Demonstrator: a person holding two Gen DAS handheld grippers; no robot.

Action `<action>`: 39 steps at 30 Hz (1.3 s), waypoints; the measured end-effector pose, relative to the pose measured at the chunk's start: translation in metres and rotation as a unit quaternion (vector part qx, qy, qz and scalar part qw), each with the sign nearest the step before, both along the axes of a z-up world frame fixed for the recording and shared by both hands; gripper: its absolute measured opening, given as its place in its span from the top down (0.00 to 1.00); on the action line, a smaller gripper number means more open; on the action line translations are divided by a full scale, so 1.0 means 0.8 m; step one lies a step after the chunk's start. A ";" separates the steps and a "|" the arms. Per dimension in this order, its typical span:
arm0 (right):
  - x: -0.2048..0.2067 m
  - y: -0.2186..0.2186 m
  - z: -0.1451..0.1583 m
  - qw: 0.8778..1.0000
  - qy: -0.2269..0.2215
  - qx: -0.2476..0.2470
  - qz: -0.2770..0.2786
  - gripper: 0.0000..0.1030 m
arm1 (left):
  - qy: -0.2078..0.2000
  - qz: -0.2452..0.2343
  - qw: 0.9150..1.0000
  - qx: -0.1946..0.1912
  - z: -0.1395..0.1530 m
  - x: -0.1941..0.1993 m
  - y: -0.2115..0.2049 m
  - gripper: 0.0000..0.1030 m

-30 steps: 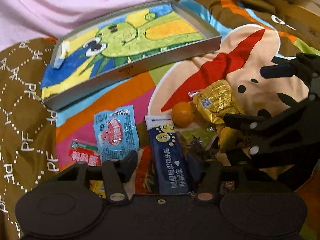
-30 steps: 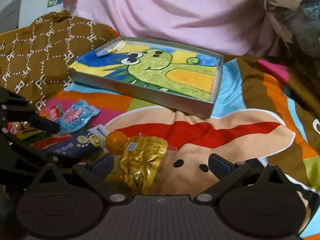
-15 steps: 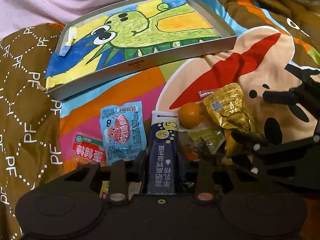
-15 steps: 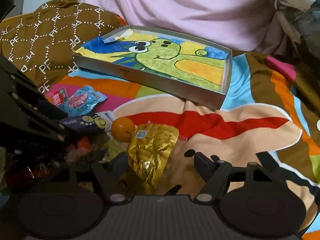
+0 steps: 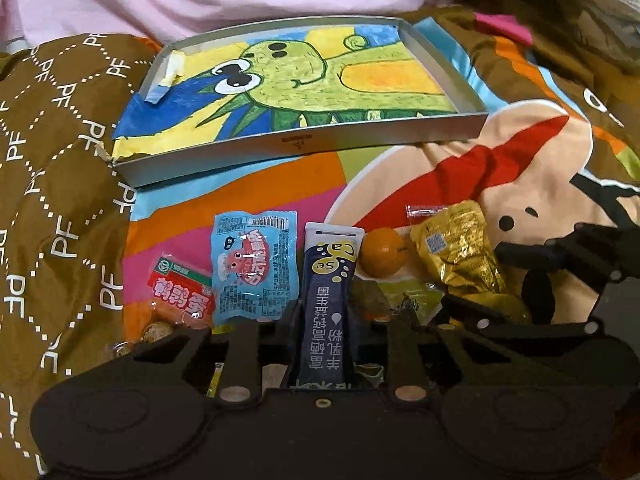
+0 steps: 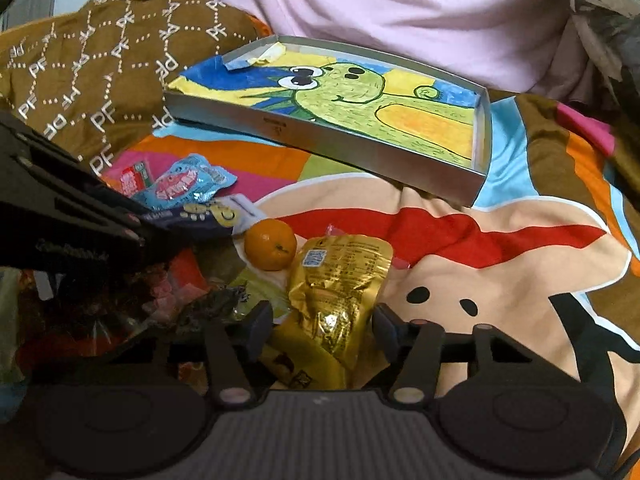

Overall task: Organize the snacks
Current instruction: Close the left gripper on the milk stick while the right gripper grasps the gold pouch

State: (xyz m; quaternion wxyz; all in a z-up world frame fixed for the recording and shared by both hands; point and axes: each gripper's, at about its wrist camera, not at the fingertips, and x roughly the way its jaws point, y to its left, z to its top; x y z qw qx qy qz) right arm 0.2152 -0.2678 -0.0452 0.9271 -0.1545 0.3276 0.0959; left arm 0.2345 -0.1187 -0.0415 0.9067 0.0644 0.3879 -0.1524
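Note:
A pile of snacks lies on a colourful blanket. My left gripper point(image 5: 322, 312) is shut on a dark blue stick packet point(image 5: 326, 304), which lies between its fingers. My right gripper point(image 6: 322, 320) straddles a gold foil pouch point(image 6: 340, 292) with its pads close to the pouch sides but a gap showing. Beside the pouch sit a small orange point(image 6: 270, 245), a light blue packet point(image 5: 254, 264) and a red packet point(image 5: 180, 292). A shallow grey tray point(image 5: 304, 144) with a green cartoon drawing lies beyond the snacks. The tray also shows in the right wrist view point(image 6: 360, 152).
A brown quilted cushion point(image 5: 56, 200) lies to the left of the snacks. Pink fabric point(image 6: 400, 12) rises behind the tray. More crumpled wrappers point(image 6: 180, 292) lie under the left gripper. The blanket's cartoon face point(image 6: 500, 272) spreads to the right.
My left gripper has closed on the dark blue stick packet. My right gripper has narrowed around the gold pouch and moved forward over it.

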 end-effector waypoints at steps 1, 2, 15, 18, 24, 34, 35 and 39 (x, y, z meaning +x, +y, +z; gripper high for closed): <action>0.000 0.001 -0.001 1.000 0.000 -0.002 -0.001 0.43 | -0.002 0.002 1.000 -0.002 0.000 -0.001 0.000 0.77; 0.000 0.001 -0.001 1.000 -0.001 -0.003 -0.002 0.43 | -0.004 0.003 1.000 -0.004 0.001 -0.002 0.001 0.77; 0.008 -0.003 -0.010 1.000 0.017 0.011 -0.022 0.59 | -0.022 0.015 0.999 -0.021 0.010 -0.013 -0.001 0.77; 0.005 -0.004 -0.006 0.999 0.011 0.017 -0.025 0.61 | -0.026 0.021 0.999 -0.026 0.013 -0.016 -0.001 0.77; -0.008 -0.010 0.015 0.997 -0.045 0.051 -0.018 0.61 | -0.061 0.021 0.997 -0.035 0.030 -0.022 -0.006 0.77; 0.001 -0.030 0.054 0.975 -0.187 0.115 -0.027 0.60 | -0.114 0.062 0.990 -0.061 0.060 0.008 -0.015 0.77; 0.011 -0.033 0.055 0.973 -0.193 0.122 -0.031 0.60 | -0.121 0.067 0.988 -0.062 0.065 0.016 -0.015 0.77; 0.042 -0.042 0.058 0.965 -0.213 0.146 -0.054 0.59 | -0.159 0.088 0.982 -0.056 0.082 0.047 -0.016 0.77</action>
